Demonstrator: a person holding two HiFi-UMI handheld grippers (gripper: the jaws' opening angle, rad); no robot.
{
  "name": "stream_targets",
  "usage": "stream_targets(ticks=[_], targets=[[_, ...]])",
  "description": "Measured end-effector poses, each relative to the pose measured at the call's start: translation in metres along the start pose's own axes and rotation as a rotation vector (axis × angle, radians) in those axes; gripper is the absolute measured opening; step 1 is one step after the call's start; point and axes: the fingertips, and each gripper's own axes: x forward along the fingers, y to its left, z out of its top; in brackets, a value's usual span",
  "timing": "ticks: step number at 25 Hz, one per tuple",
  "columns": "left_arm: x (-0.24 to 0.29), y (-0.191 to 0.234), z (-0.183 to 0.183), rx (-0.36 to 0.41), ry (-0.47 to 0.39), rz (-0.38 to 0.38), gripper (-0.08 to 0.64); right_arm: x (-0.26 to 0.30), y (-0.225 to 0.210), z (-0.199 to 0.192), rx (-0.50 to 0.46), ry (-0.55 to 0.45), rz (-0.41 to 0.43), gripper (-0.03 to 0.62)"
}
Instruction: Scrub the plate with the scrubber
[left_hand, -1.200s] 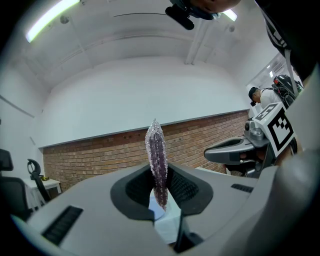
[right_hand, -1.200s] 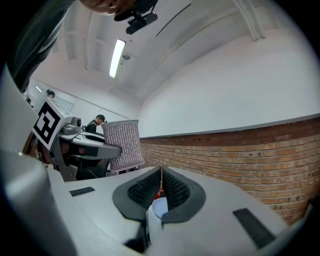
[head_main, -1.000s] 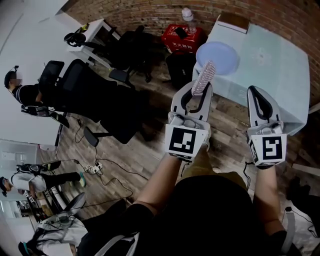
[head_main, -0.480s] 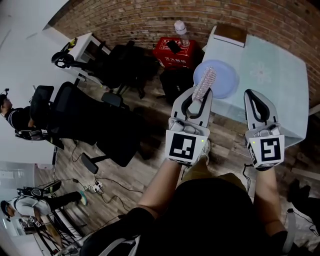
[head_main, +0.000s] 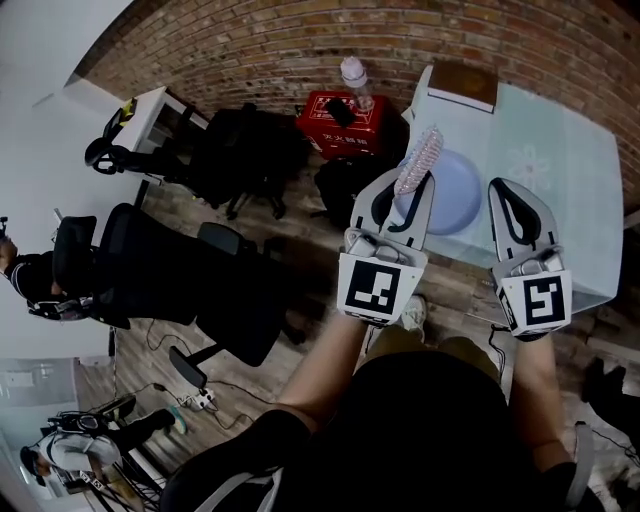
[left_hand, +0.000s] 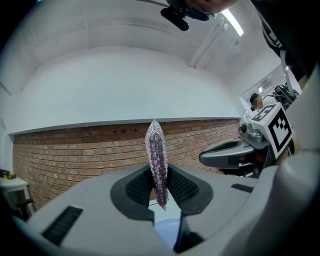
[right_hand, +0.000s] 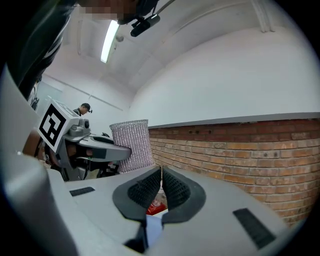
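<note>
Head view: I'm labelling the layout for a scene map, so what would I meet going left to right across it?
White desk → red case → scrubber → right tool.

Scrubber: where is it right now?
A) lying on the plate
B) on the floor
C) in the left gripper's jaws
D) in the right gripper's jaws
C: the left gripper view shows the scrubber pinched between the jaws of the left gripper and sticking out past them, while the right gripper has its jaws together on nothing.
</note>
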Motion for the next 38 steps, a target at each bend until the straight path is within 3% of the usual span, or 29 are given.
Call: stream_targets(ticks=[6, 16, 22, 30, 38], targets=[[0.035, 0.022, -0.009, 0.015, -0.042, -0.051, 0.078, 0.035, -0.013, -0.012, 0.006, 0.019, -0.04, 0.037], [0.088, 0.044, -0.042, 0.007, 0.014, -0.13, 0.08, 0.077, -0.042, -0.04, 0.032, 0.09, -0.083, 0.037], [0.106, 0.04, -0.064, 0.01, 0.066, -0.136, 0.08, 0.088, -0.055, -0.063, 0.065, 0.109, -0.065, 0.037], [0.15, 0.026, -0.137, -0.012, 0.188, -0.104, 0.08, 0.113, -0.098, -0.147, 0.168, 0.163, -0.025, 0.038], [0.177, 0.002, -0.191, -0.038, 0.296, -0.051, 0.08, 0.124, -0.121, -0.212, 0.246, 0.232, 0.074, 0.038]])
